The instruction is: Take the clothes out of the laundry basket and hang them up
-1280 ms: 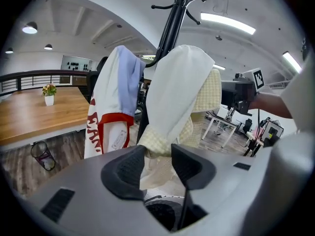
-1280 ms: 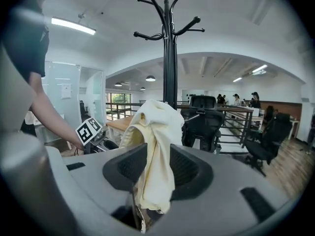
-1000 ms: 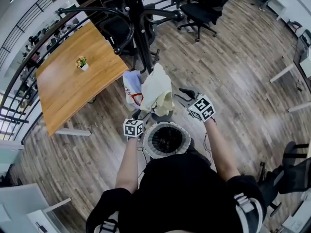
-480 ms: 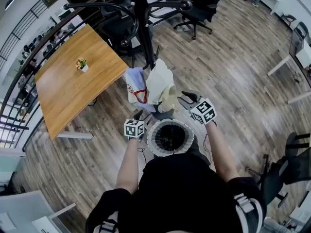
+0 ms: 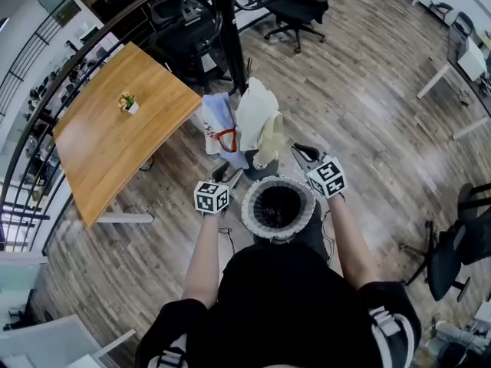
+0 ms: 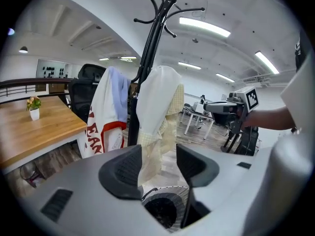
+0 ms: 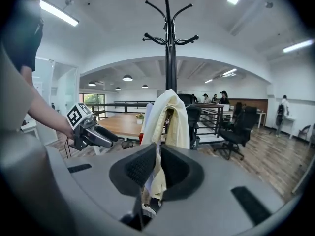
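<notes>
I stand over the laundry basket (image 5: 252,210), a round one with a pale slatted wall, which sits on the wood floor right in front of my body, between my two forearms. Its inside looks dark from above and I cannot tell whether any cloth lies in it. My left gripper (image 6: 158,160) is released: its jaws stand well apart with nothing between them, and through the gap I see only the basket's rim below and the hanging clothes further off. It is held at the basket's left side, pointing toward the coat rack (image 5: 229,46). My right gripper (image 7: 157,167) is held at the basket's upper right, also aimed at the rack. Its jaws are drawn almost together, leaving a thin slit, and they clasp nothing; the cloth seen through that slit hangs on the rack beyond, apart from the jaws. The black rack rises just past the basket, its curved hooks spreading at the top. A cream garment (image 5: 258,121) hangs on its right side, draped down along the pole. Touching it on the left hangs a white garment with red trim and red lettering (image 5: 215,135), with a pale blue piece (image 6: 118,96) lying over its shoulder. Left of the rack stands a wooden table (image 5: 107,140) with a small potted plant (image 5: 127,100) on it. A black office chair (image 5: 295,8) stands well behind the rack.
</notes>
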Motion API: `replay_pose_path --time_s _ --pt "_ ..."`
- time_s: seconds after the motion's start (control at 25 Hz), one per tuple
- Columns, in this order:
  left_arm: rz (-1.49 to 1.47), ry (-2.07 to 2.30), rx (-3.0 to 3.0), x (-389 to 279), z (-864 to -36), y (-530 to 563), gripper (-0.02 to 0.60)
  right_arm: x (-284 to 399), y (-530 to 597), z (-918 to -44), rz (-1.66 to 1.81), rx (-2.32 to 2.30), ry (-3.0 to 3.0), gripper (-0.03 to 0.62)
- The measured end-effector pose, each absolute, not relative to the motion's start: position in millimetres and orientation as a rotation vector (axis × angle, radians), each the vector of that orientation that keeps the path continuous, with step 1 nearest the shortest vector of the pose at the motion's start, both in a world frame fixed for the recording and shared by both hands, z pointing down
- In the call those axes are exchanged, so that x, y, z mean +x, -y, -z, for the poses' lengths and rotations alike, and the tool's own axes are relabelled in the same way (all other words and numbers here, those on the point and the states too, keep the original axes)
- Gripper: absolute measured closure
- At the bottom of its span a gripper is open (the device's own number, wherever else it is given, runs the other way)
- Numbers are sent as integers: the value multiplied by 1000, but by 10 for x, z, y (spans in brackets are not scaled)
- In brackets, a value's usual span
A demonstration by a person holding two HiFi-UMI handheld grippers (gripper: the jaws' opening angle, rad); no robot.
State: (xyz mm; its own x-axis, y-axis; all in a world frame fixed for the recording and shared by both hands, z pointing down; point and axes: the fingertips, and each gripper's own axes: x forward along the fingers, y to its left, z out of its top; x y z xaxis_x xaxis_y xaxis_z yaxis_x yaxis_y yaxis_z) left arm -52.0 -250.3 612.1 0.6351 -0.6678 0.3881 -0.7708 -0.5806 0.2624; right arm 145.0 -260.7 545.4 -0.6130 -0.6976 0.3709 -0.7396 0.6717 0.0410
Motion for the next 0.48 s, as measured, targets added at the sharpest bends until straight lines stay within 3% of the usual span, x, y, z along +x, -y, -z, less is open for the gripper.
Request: replay_pose_path --time_s 0.12,0.28,0.48 --pt "-294 1161 2506 -614 -5915 2436 404 1450 2512 -5418 -189 1220 2542 586" --pt "-228 1227 2546 -831 -5635 2308 517 1385 2435 -5398 -153 1250 2496 586" --pt "-211 1273 2548 -981 -5493 2228 547 1314 2339 -5393 -109 1208 2469 586"
